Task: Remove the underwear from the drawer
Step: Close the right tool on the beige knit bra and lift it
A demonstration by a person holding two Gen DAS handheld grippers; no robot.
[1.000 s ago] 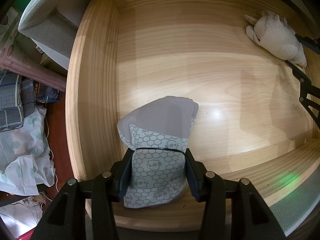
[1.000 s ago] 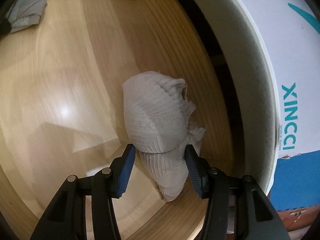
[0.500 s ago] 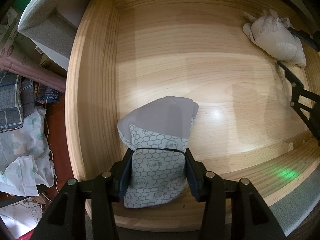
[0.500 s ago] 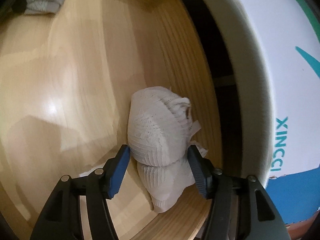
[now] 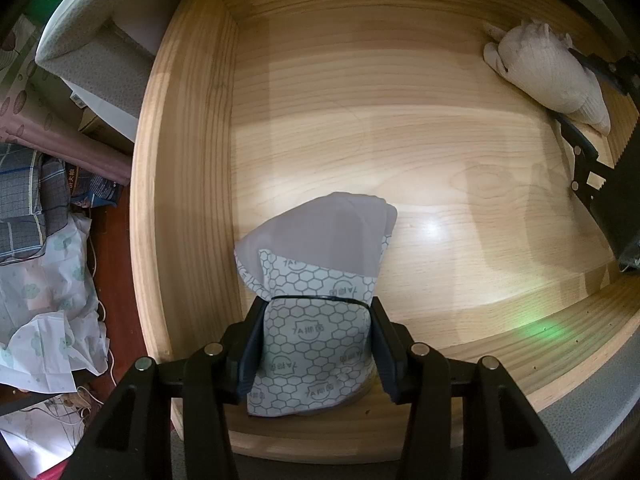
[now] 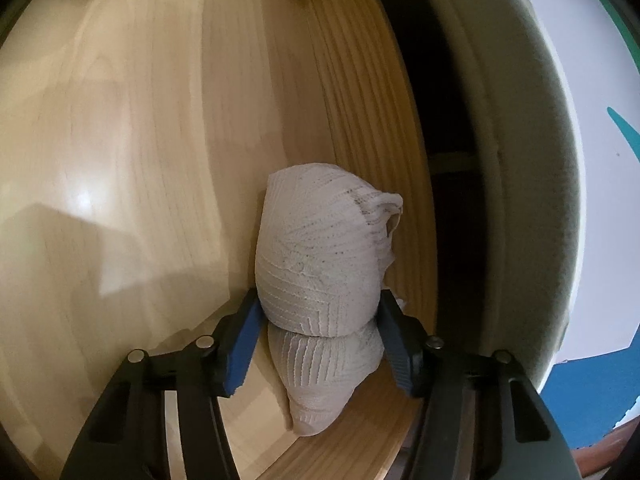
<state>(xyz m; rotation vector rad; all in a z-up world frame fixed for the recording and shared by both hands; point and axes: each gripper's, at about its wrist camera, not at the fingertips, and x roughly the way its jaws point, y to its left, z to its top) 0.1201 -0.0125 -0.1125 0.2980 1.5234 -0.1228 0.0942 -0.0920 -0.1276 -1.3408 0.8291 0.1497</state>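
Wooden drawer [image 5: 400,128], pale grain, open; landmark for all entries.

Item 1: grey underwear [image 5: 316,304], rolled, honeycomb print on the near part, plain grey on the far fold. Lies on the drawer floor in the near corner against the left wall. Left gripper [image 5: 316,344] is clenched on it: both black pads press into the printed cloth, which pinches in between them. The roll's lowest end is cut off behind the drawer's front rim.

Item 2: cream ribbed underwear [image 6: 320,264], bundled. Lies on the drawer floor tight against the right-hand wall. Right gripper [image 6: 320,340] straddles its lower half; its jaws have just been closing, and the blue pads [image 6: 244,344] touch the cloth on both sides, grasping the bundle. In the left wrist view the same bundle [image 5: 548,76] sits in the far right corner, with the right gripper [image 5: 576,92] partly cut off by the picture's edge.

Outside the drawer, left side: crumpled printed cloth [image 5: 44,280] on a reddish floor; details hard to make out.
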